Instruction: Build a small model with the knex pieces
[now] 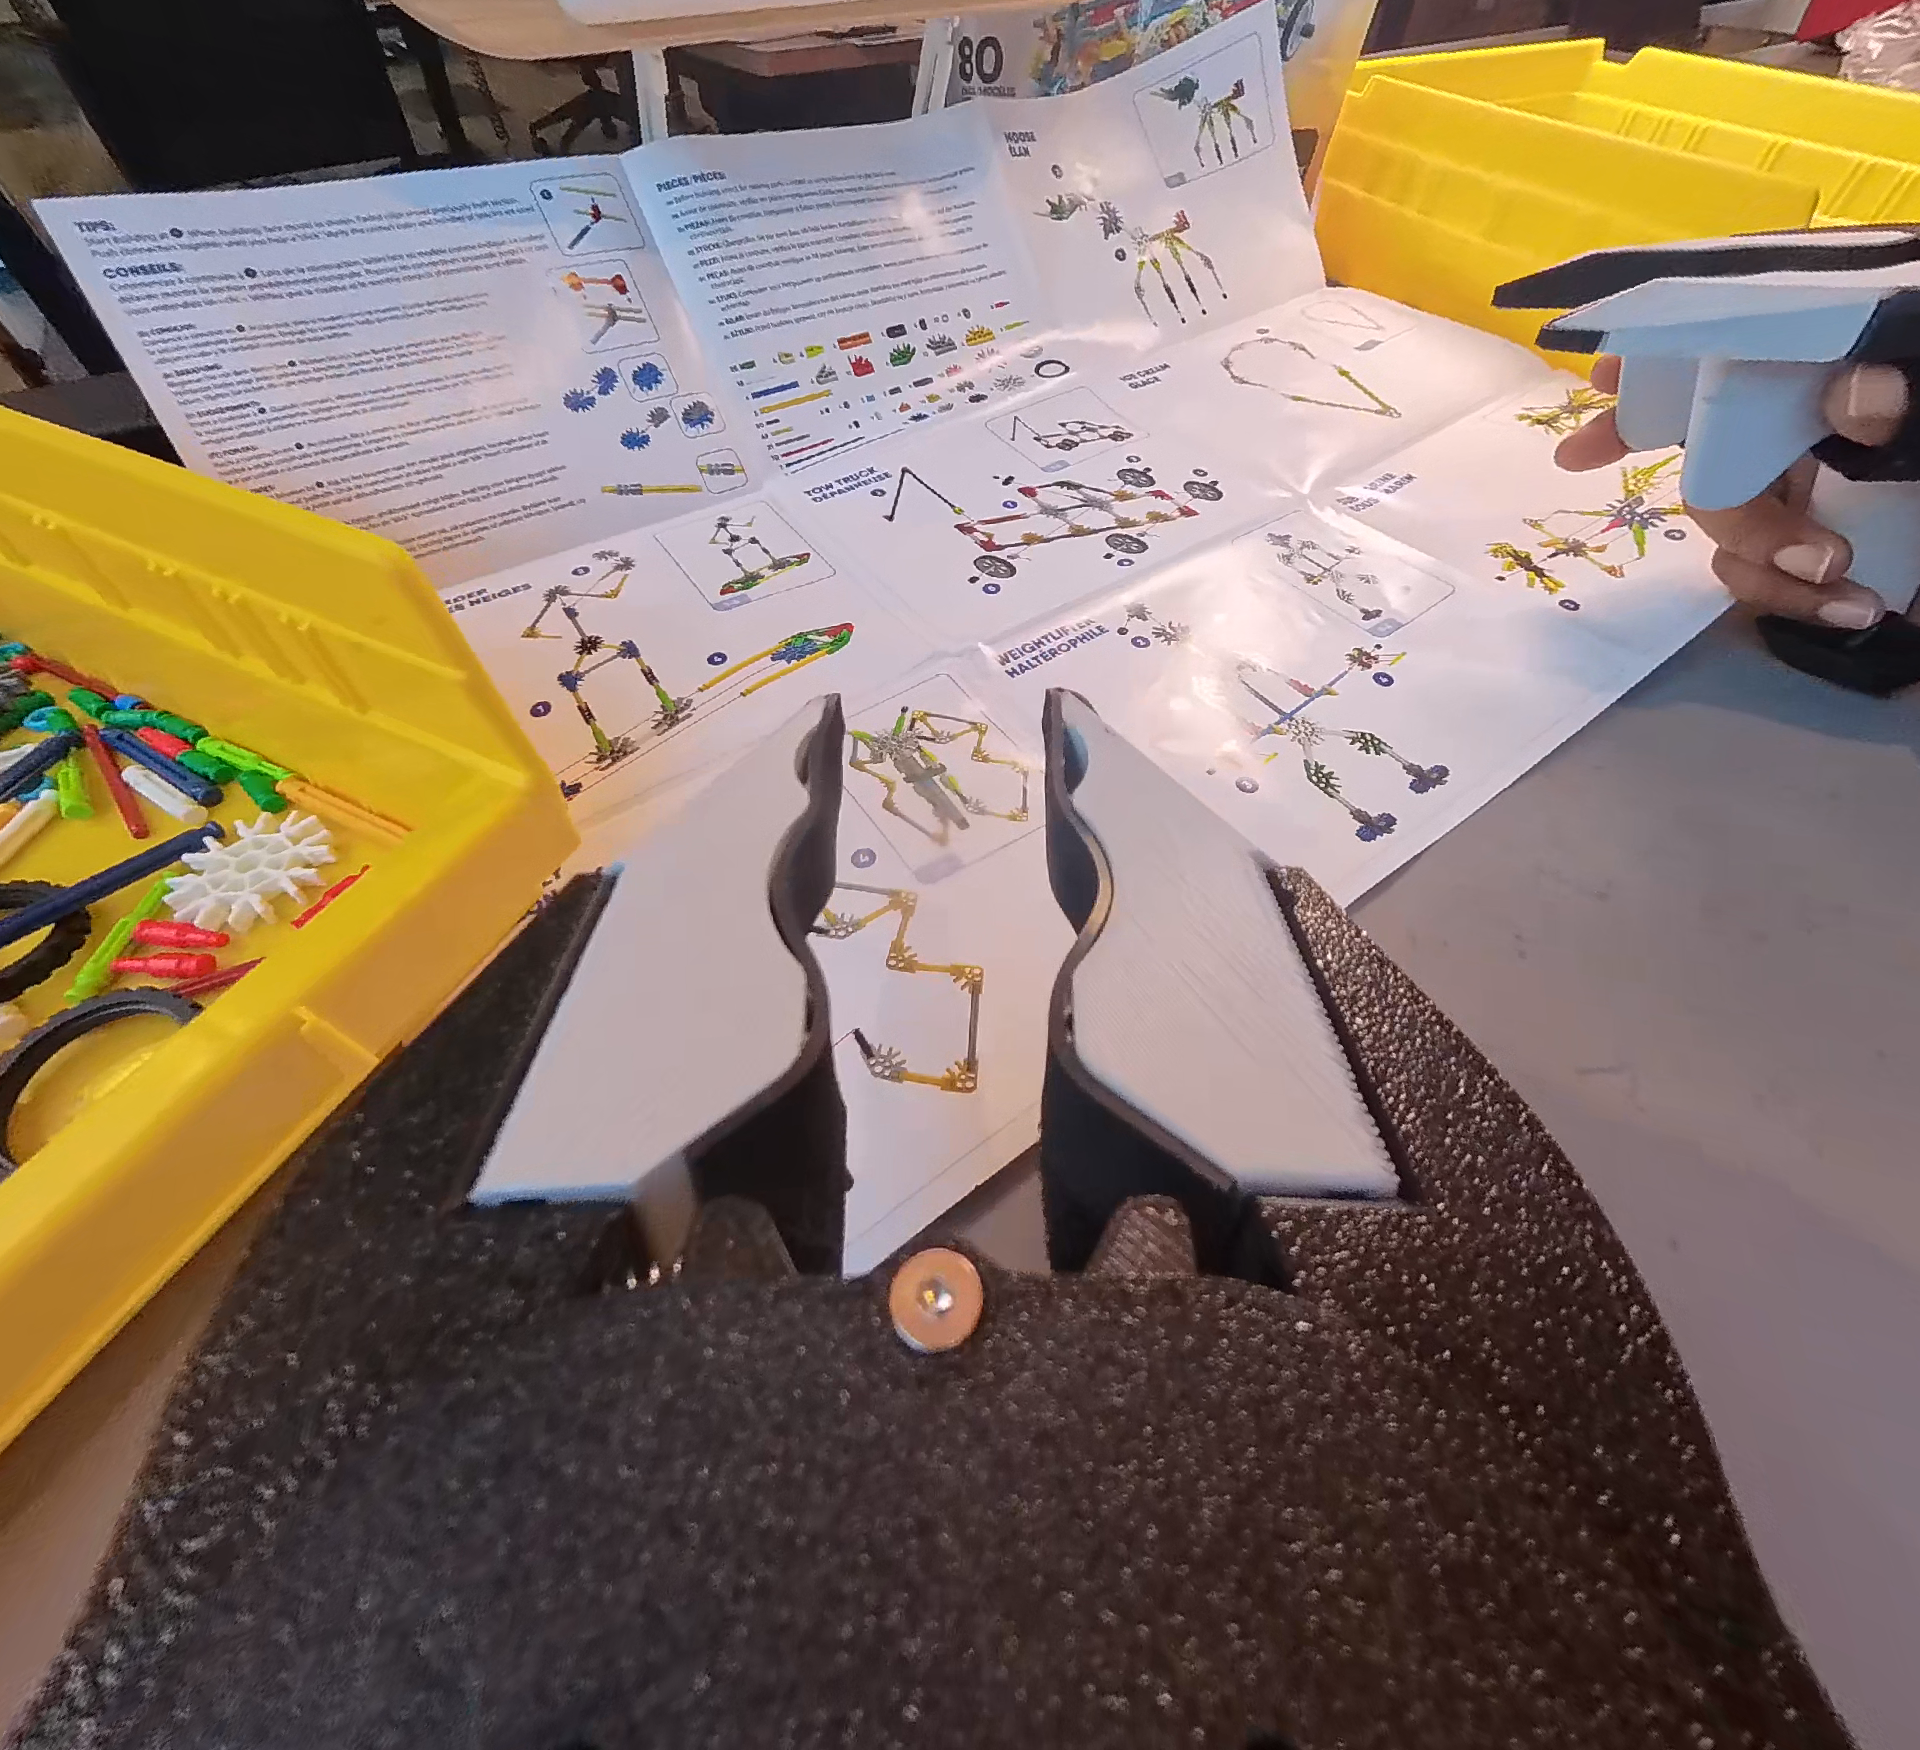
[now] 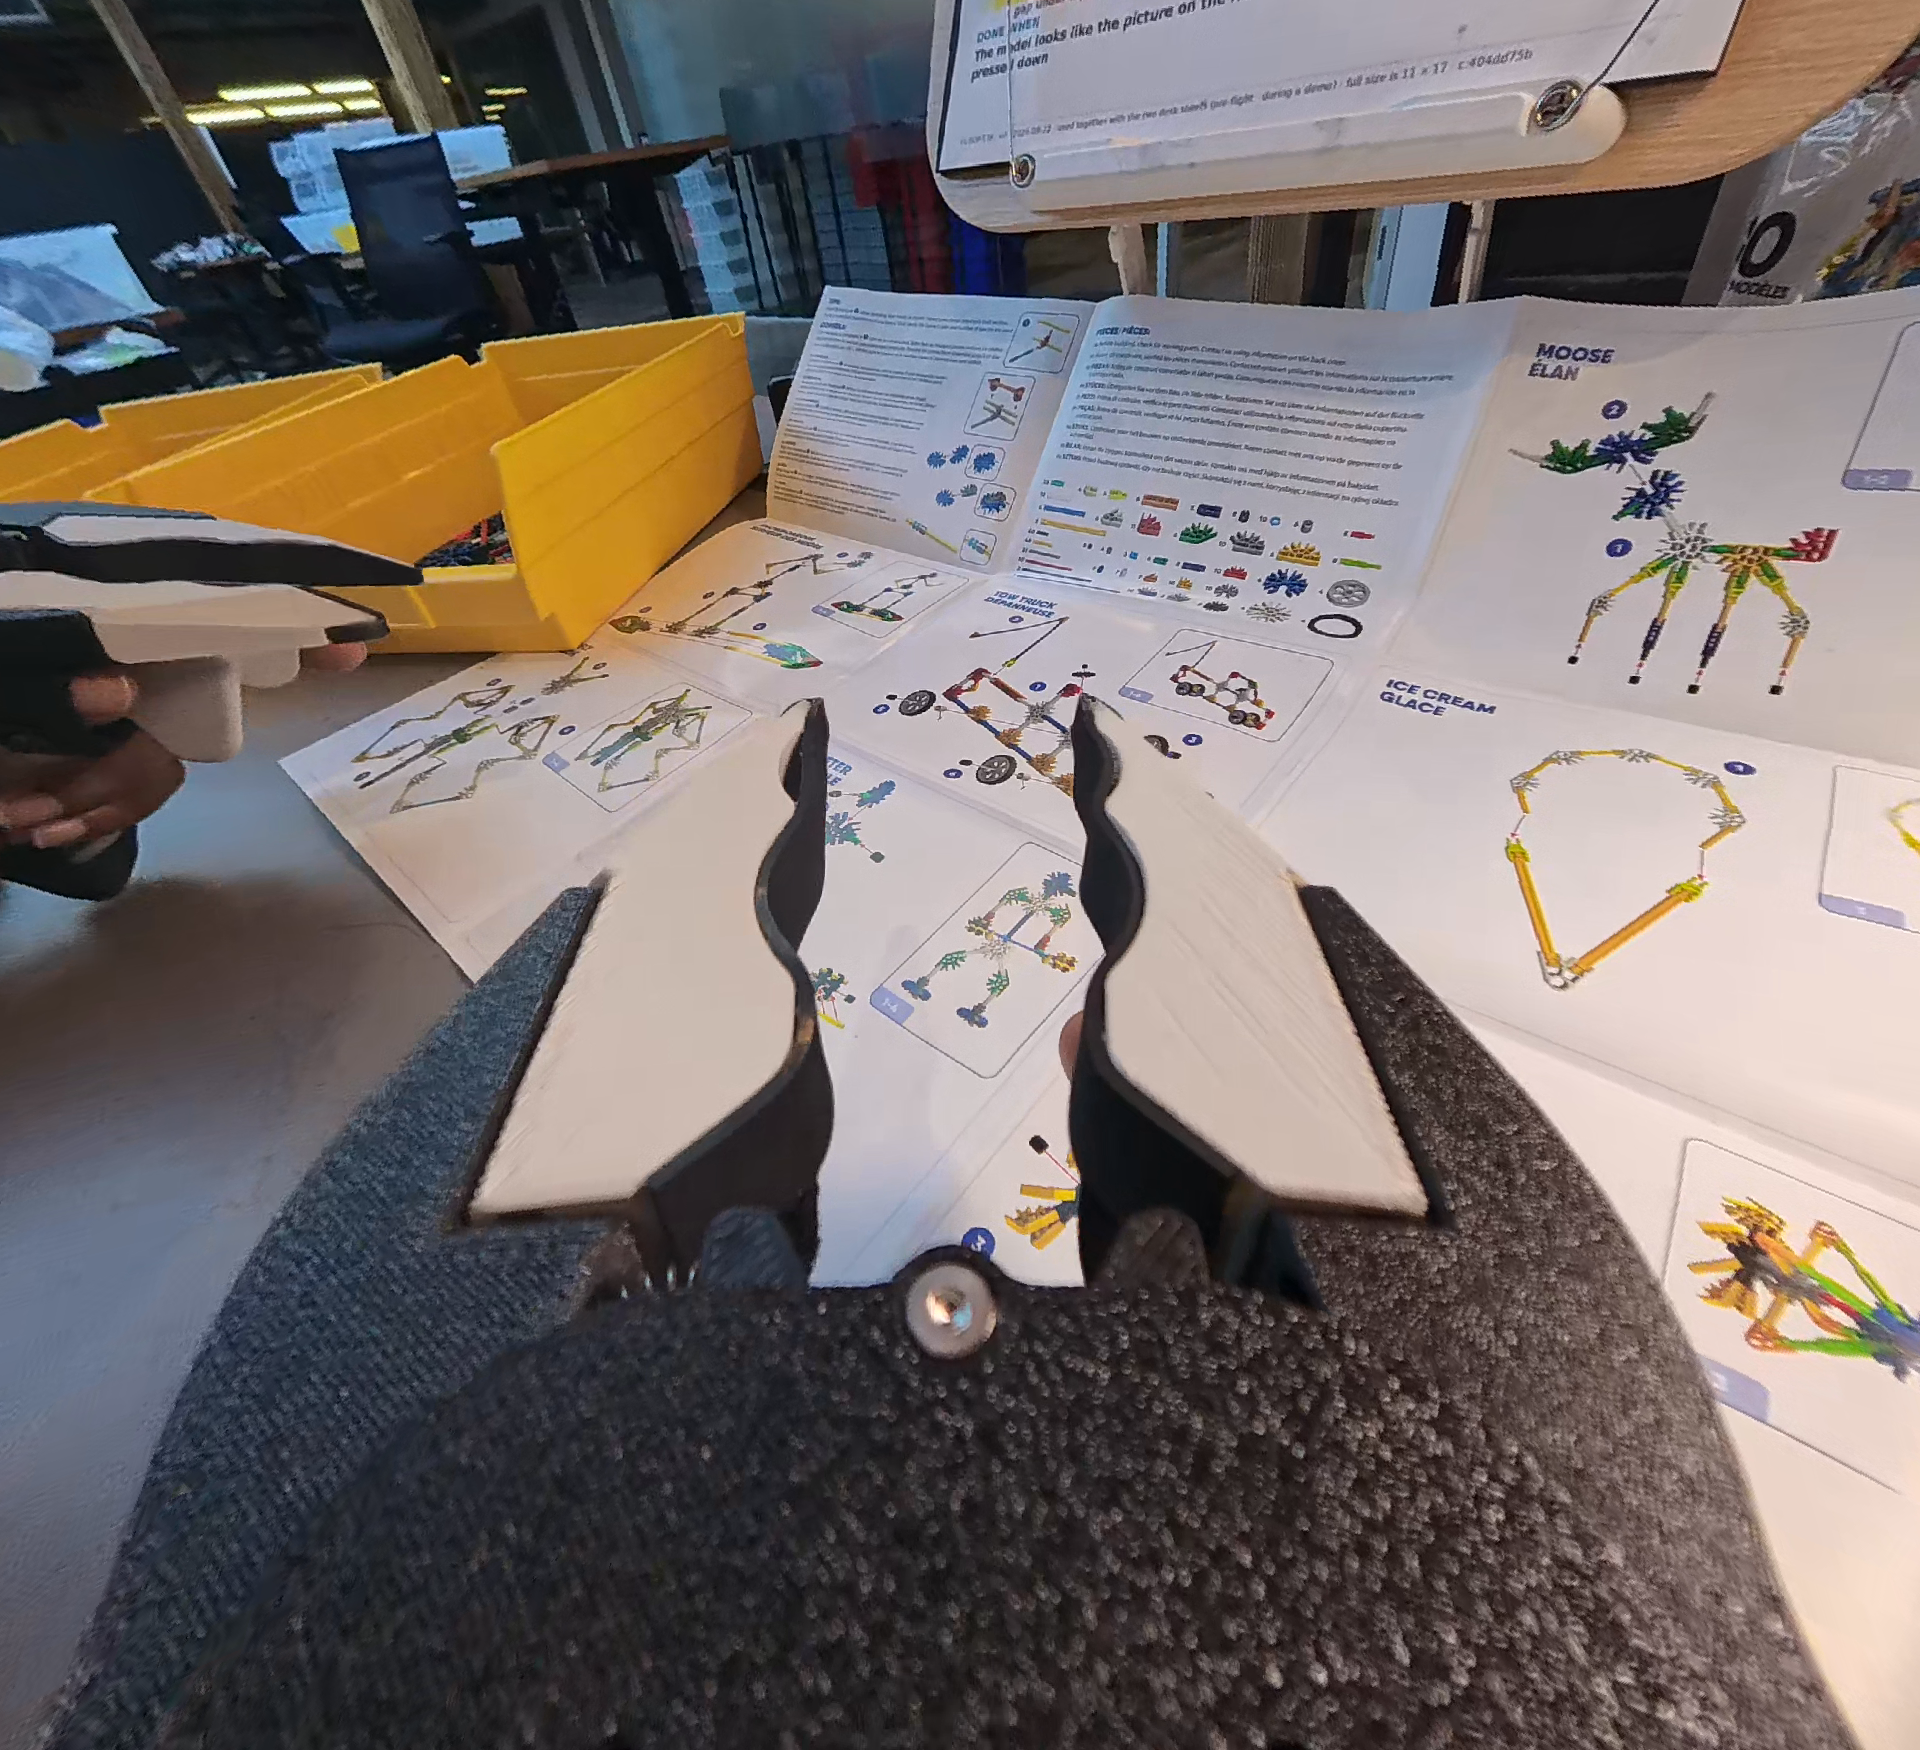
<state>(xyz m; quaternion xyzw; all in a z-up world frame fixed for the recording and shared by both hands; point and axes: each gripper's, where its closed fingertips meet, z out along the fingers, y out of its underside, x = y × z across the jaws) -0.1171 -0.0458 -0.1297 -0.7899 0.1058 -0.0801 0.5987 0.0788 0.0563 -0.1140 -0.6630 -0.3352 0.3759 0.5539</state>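
— What does the surface look like?

— A pale grey table [image 1: 1662,1025] with a big unfolded instruction sheet [image 1: 1039,495] spread over its middle; the sheet's far part curls upward. It shows diagrams of rod-and-connector models. A yellow bin [image 1: 343,651] sits at the sheet's left edge, holding coloured rods, a white snowflake connector [image 1: 260,869] and black tyre rings [image 1: 62,1035]. More yellow bins [image 1: 1558,173] stand at the sheet's far right corner.

— And the room?

— Behind the sheet stands a wooden board [image 2: 1455,173] with a printed page clipped to it. Past that, dim desks, a dark office chair [image 2: 405,246] and ceiling lights.

— How are the hands posed?

— The left gripper [image 1: 940,713] hovers over the sheet's near edge, just beside the left bin, fingers parted with a moderate gap, holding nothing. The right gripper [image 2: 945,713] hangs above the middle of the sheet, likewise parted and empty. Each shows side-on in the other's view, a hand [image 1: 1808,547] wrapped round the handle; from that side the two fingers lie close together.
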